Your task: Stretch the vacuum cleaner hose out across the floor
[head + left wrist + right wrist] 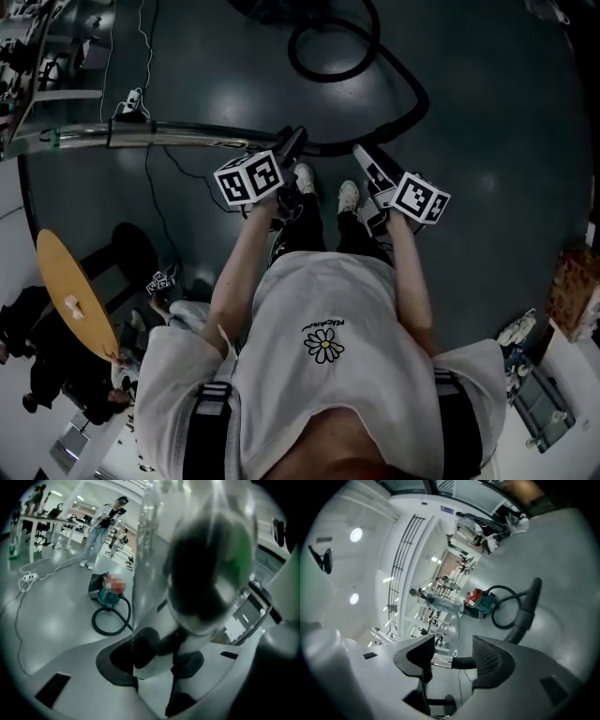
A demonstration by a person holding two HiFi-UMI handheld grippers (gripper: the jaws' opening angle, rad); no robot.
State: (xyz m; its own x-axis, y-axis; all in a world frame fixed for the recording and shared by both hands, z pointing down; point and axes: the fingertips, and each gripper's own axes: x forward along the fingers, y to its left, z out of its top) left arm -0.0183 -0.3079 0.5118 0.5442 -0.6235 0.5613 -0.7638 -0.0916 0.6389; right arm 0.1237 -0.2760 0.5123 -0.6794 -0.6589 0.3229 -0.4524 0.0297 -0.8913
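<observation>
In the head view a black vacuum hose point(413, 101) loops on the grey floor and joins a chrome wand point(169, 134) that lies out to the left. My left gripper point(292, 142) is shut on the wand where it meets the black handle. In the left gripper view the shiny tube fills the space between the jaws of that gripper point(157, 653), blurred. The teal vacuum cleaner point(108, 594) stands beyond with a hose loop point(98, 626). My right gripper point(365, 157) is open beside the handle. In the right gripper view the wand point(440, 659) shows across the gap of that gripper point(451, 654), with the bent handle point(524, 616) and the cleaner point(483, 601) behind.
A power strip point(131, 99) with thin cables lies on the floor behind the wand. A round wooden tabletop point(75, 295) and seated people are at the lower left. Boxes and clutter point(572, 291) sit at the right edge. A person point(105, 522) stands beyond the cleaner near desks.
</observation>
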